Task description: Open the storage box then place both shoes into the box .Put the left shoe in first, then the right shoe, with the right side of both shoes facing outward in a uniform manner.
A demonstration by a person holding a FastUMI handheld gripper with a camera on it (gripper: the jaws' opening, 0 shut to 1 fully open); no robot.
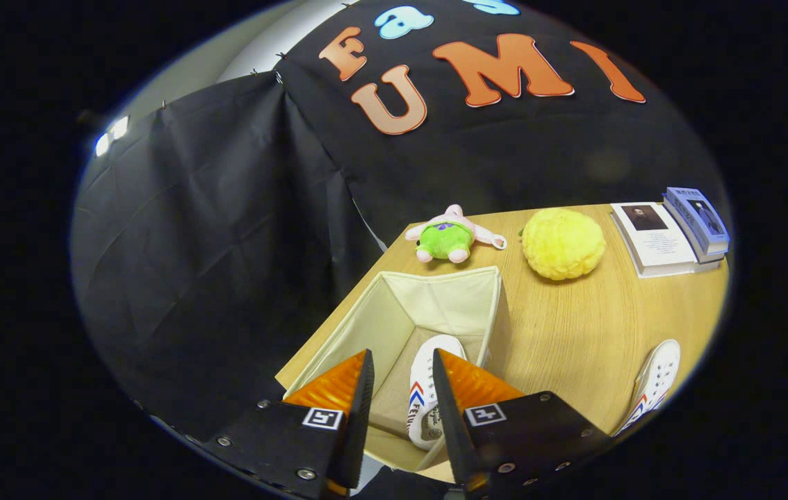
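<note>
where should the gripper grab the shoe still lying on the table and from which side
Probably at the collar or heel rim of the white shoe on the table, coming from above. It lies on its side beside the fabric box, so the thin upper edge suits the open gripper, which hovers over the shoe in the box.

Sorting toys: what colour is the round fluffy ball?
Yellow ball, clearest in the gripper view; gripper open.

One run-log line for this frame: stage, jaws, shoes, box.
stage: first shoe in | gripper: jaws open above box, holding nothing | white canvas shoe inside open beige fabric storage box | second white shoe on wooden table
</note>
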